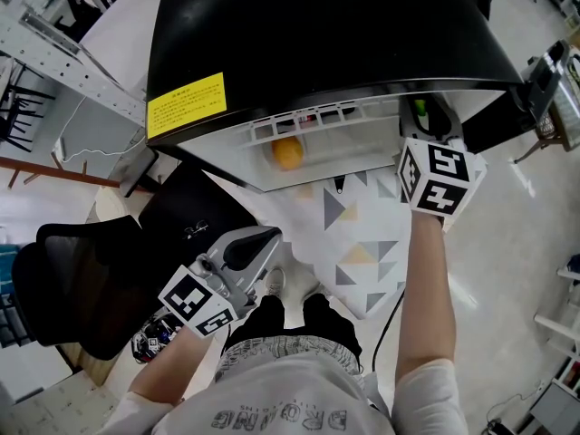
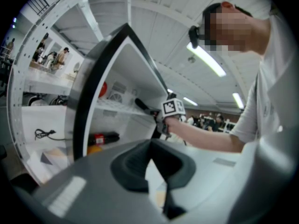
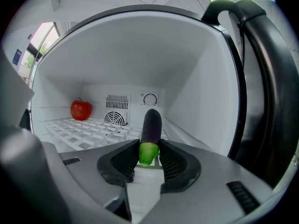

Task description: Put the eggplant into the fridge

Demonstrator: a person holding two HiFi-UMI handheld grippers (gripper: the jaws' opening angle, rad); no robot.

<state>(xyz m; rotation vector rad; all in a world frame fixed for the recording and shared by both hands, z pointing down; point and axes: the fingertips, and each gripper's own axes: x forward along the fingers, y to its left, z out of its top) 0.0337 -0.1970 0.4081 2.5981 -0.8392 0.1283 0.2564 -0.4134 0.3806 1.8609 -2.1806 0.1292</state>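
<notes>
**Near field.** I am holding my left gripper [image 2: 149, 146] low at my left side. Its jaws are resting together with nothing between them. It is pointing across toward the open fridge [image 1: 317, 43] and touching nothing. Just beside it a black office chair [image 1: 82, 279] is standing on the floor. A mat with grey and tan triangles [image 1: 358, 234] is lying in front of the fridge.

**Middle field.** I am holding my right gripper [image 3: 149, 154] inside the upper compartment, close to its right wall. Its jaws are clamping the eggplant [image 3: 151, 122] by the green cap end, one pad on each side. The dark purple body is sticking out ahead of the pads, tilted upward and pointing toward the back wall. The eggplant is hanging over the white wire shelf [image 3: 79, 129]; whether it is touching the shelf I cannot tell.

**Far field.** A red apple [image 3: 81, 109] is sitting on that shelf at the back left, well apart from the eggplant. A round fan grille [image 3: 115, 119] and a dial [image 3: 150, 99] are showing on the rear wall behind the eggplant. In the head view an orange [image 1: 288, 152] is lying in the lower part of the fridge. A yellow label [image 1: 186, 104] is sticking to the black outer casing.
</notes>
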